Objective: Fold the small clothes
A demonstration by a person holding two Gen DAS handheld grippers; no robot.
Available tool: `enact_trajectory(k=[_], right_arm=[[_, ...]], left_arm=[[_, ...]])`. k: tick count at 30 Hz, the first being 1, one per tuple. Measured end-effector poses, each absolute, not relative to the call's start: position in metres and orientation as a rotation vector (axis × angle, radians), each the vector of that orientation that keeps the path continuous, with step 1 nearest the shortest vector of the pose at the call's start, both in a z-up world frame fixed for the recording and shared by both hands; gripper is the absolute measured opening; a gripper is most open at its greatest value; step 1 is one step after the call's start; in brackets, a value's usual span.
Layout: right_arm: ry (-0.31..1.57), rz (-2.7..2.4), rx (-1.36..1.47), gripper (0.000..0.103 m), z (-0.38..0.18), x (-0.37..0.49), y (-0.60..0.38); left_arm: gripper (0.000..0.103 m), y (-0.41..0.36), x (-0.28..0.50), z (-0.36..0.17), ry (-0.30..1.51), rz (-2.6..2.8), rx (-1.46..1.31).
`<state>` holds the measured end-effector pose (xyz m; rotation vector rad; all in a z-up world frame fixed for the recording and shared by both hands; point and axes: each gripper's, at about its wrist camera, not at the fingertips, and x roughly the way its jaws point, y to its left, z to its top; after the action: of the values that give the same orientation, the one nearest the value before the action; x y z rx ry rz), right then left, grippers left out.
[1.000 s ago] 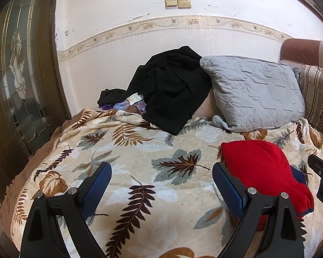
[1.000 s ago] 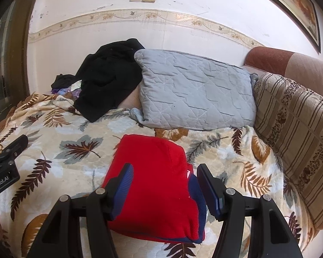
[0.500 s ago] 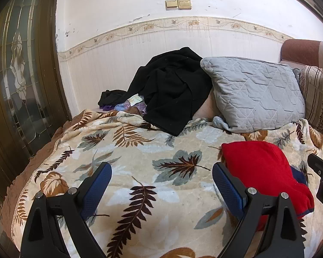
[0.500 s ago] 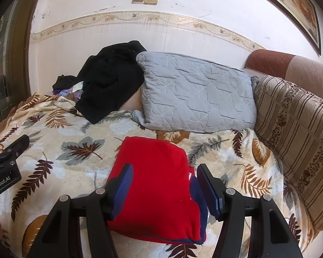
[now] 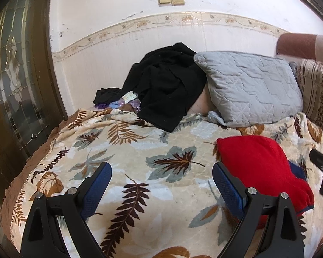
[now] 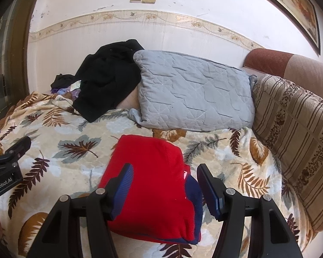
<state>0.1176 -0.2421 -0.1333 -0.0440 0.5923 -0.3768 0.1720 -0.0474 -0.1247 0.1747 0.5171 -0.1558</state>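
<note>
Hovering wide apart, both hand-held grippers: left (image 5: 161, 185) over bare blanket (image 5: 140, 150), right (image 6: 164, 182) over folded red garment (image 6: 152, 182).

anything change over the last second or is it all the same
Almost nothing. Both views drift slightly, as if the left gripper and right gripper eased back a touch. Both stayed open and empty. The folded red garment lies where it was on the leaf-print blanket, untouched.
</note>
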Motion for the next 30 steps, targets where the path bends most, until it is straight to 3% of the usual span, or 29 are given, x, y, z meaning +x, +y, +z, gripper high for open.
enact_trajectory(k=[30], right_arm=[[0.654,-0.417,0.083,0.066,-0.157,0.109,-0.315]], left_arm=[[0.095,-0.104,0.180,-0.148,0.572,-0.195,0.260]])
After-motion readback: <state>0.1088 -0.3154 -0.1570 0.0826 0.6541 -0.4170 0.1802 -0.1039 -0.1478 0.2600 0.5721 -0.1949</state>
